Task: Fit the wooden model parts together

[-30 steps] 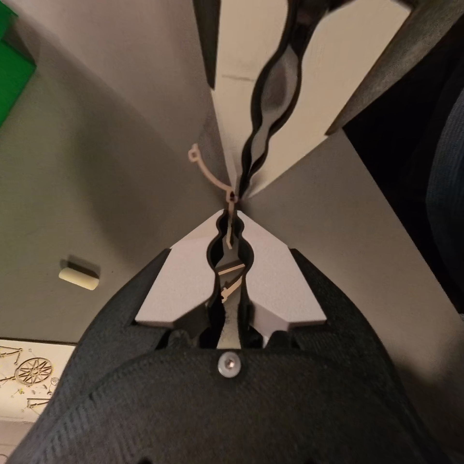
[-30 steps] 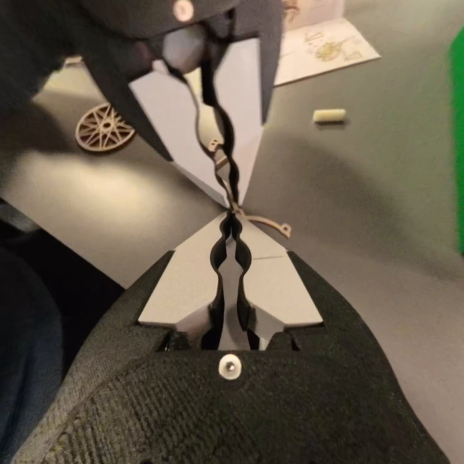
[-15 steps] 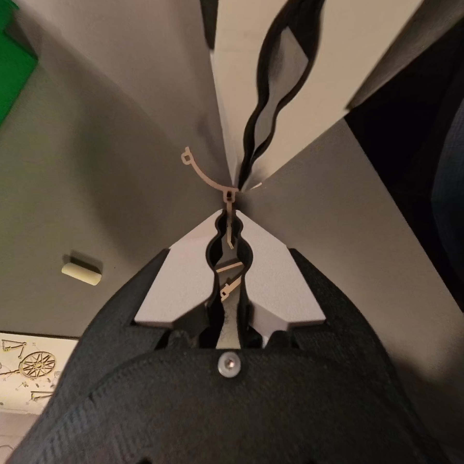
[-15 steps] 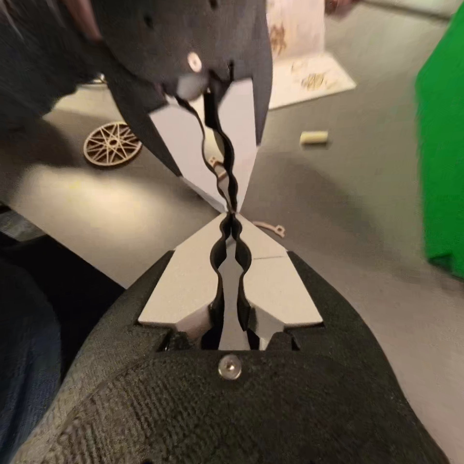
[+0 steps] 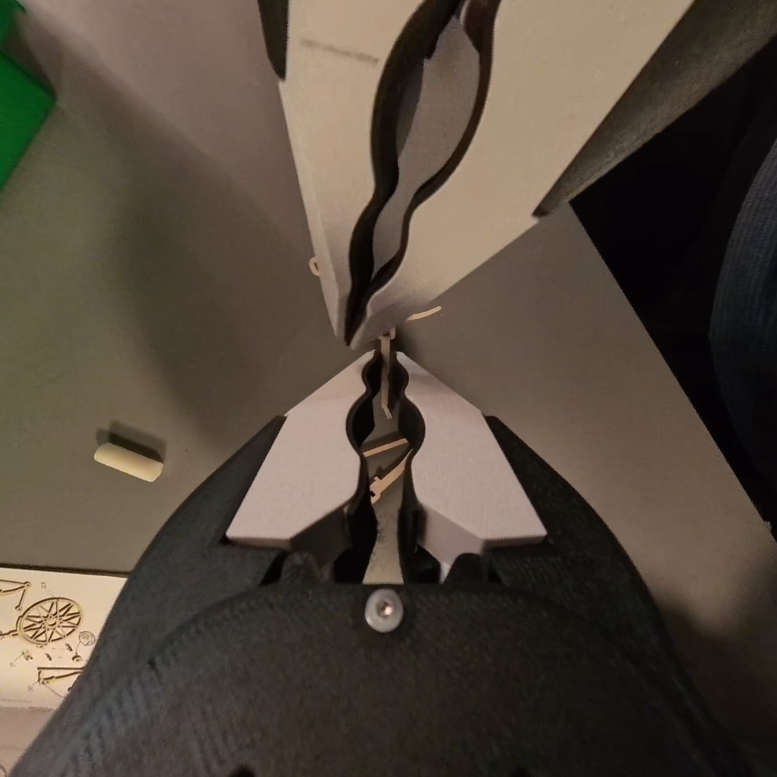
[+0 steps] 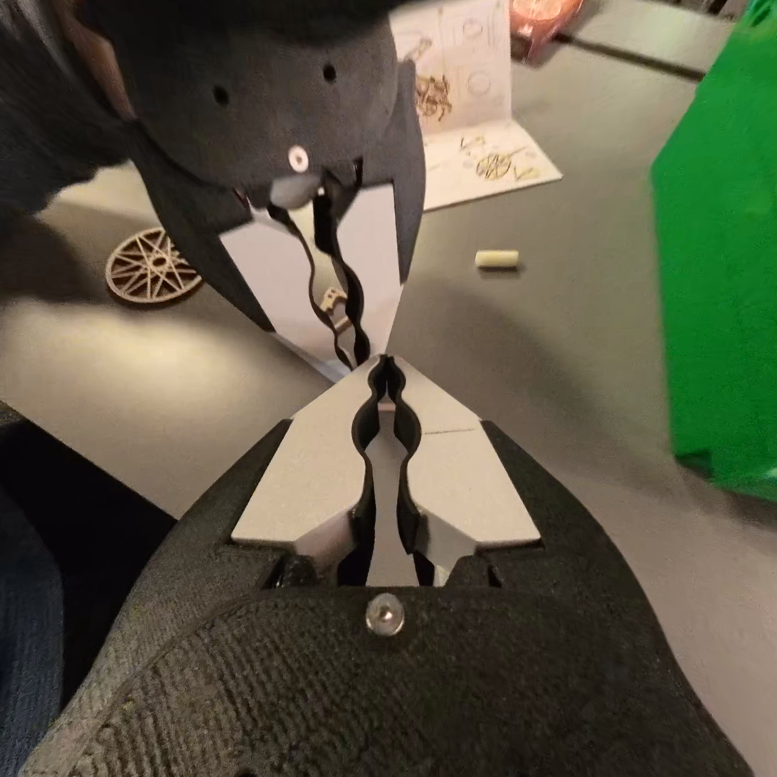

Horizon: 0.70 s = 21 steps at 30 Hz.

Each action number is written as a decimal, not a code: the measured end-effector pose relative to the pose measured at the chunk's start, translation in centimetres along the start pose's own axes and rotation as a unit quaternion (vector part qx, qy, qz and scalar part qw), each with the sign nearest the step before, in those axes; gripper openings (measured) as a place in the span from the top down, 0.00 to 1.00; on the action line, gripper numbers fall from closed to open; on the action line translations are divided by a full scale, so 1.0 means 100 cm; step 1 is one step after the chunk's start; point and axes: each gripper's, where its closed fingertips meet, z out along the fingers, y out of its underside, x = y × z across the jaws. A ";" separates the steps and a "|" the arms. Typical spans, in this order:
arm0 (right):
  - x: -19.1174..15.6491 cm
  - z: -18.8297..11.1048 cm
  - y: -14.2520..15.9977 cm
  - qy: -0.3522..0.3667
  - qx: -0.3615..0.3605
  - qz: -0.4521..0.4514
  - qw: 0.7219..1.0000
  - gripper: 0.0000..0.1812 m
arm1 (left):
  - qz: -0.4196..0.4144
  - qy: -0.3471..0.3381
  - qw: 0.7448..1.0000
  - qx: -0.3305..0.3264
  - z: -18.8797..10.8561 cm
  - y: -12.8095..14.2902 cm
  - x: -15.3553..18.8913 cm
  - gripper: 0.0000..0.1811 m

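Note:
My left gripper (image 5: 384,357) is shut on a thin wooden frame part (image 5: 383,380) that runs back between its fingers and sticks out a little past the tips. My right gripper (image 5: 357,336) comes in from above, tip to tip with the left. It is shut on a curved wooden strip (image 5: 424,313); only the strip's two ends show beside its fingers. In the right wrist view my right gripper (image 6: 384,359) is shut and the strip is hidden. The left gripper (image 6: 357,357) faces it, with the frame part (image 6: 332,300) between its fingers.
A wooden spoked wheel (image 6: 153,265) lies on the grey table (image 6: 546,336) at the left. A small white cylinder (image 6: 496,258) lies to the right; the left wrist view shows it too (image 5: 126,460). An instruction sheet (image 6: 483,159) lies behind, a green object (image 6: 723,252) at the right. Left and right tips are no more than a few centimetres apart. Left tips and right tips are each some 12 centimeters from the small white cylinder (image 6: 496,258). Seen from the left wrist view (image 5: 136,457) as well.
My right gripper has turned over the joint, so the curved strip, earlier in plain sight beside the tips, is now mostly hidden behind its fingers. Both grippers stay shut, tips together.

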 end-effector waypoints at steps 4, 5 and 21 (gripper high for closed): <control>-0.003 0.004 0.017 -0.015 -0.022 0.032 0.999 1.00 | 0.000 0.006 1.000 0.004 0.000 -0.001 0.002 0.98; -0.001 -0.002 0.004 0.006 -0.001 0.007 1.000 1.00 | 0.000 0.005 1.000 0.003 0.000 -0.001 0.002 0.98; -0.016 -0.008 0.006 -0.091 0.034 -0.054 0.994 0.92 | 0.005 0.007 1.000 0.009 0.000 -0.001 0.002 0.99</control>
